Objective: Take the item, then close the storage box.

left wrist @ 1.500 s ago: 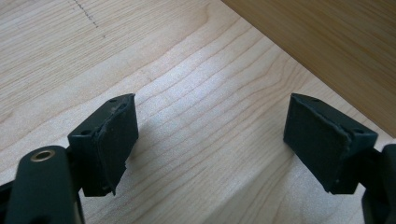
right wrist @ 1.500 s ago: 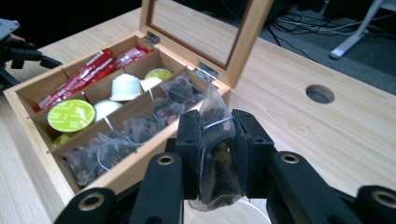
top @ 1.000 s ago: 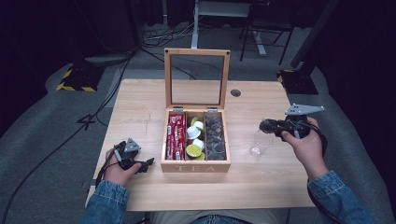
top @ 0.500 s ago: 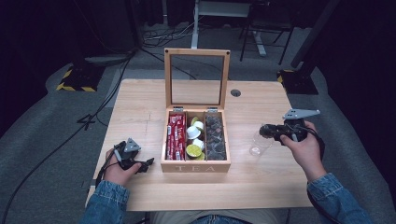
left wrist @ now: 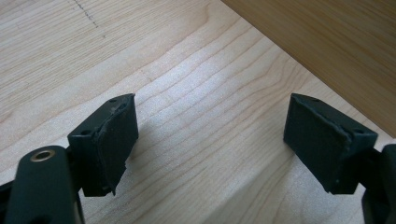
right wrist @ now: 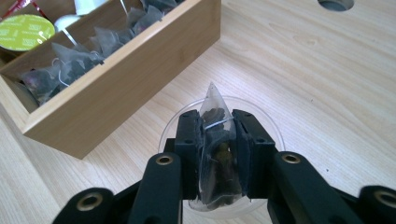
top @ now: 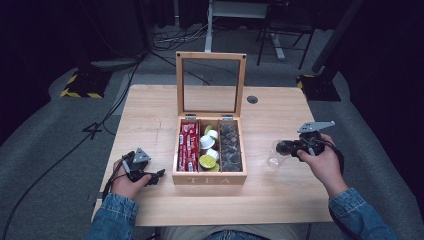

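Boxes: one open wooden tea box (top: 210, 177) with a glass-paned lid standing upright, sitting mid tabletop; "TEA" lettering on its front wall.
Compartments: three; red sachets (top: 188, 145) lying in the left one, round capsules (top: 208, 150) (white and lime-green tops, about five, count unsure) in the middle, dark mesh tea bags (top: 230, 147) in the right.
Glass: one small clear glass cup (top: 275, 153) standing right of the box, apart from it.
Held item: one translucent pyramid tea bag (right wrist: 215, 154) with dark leaves, hanging over the cup's mouth in the right gripper view.
Bag axis: long axis running along the tongs, pointed tip (right wrist: 211, 87) aiming away from the hand, past the jaw ends.
Right tongs (right wrist: 217, 135): pinching the bag on both flat sides.
Left tongs (left wrist: 210, 140): spread wide, holding nothing, sitting low over bare wood beside the box wall.
Hands: two, denim sleeves coming in from the bottom.
Surface: light wooden tabletop (top: 150, 115) with one round cable hole (top: 252, 99).
Room: dark, grey carpet, cables trailing, yellow-black striped base (top: 80, 92) at left.
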A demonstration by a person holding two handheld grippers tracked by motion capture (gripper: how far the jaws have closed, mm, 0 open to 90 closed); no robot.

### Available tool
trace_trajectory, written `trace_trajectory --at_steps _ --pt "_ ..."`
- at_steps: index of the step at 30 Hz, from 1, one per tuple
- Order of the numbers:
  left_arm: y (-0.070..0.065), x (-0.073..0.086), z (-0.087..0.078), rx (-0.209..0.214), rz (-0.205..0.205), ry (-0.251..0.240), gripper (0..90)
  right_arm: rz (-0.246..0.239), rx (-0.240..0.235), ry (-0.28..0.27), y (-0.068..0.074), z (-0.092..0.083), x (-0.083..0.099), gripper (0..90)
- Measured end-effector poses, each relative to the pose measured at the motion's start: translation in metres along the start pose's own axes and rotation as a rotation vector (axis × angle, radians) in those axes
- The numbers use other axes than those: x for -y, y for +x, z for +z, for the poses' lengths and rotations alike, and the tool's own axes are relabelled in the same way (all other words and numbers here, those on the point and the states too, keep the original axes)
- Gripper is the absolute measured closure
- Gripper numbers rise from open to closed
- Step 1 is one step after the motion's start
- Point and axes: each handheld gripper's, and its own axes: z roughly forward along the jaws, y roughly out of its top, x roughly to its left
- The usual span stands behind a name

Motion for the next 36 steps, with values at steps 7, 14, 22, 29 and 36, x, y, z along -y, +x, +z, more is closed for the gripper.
trace_trajectory --at_steps 7,14,22,29,36 --pt "0.000 0.000 0.000 0.000 0.000 0.000 18.2 0.022 0.003 0.005 0.000 0.006 0.004 58.1" --pt "0.000 0.000 0.000 0.001 -0.003 -0.001 18.2 0.038 0.007 -0.026 -0.001 0.005 0.002 51.4" --pt "0.000 0.000 0.000 -0.001 0.001 0.000 18.2 0.038 0.007 -0.088 0.001 0.003 -0.014 43.5" --pt "0.001 -0.001 0.001 0.002 0.000 0.000 18.0 0.023 -0.005 -0.174 0.006 -0.003 -0.035 38.5" --pt "0.001 -0.002 0.002 -0.001 0.000 0.001 17.3 0.004 -0.006 -0.257 0.009 -0.008 -0.066 36.3"
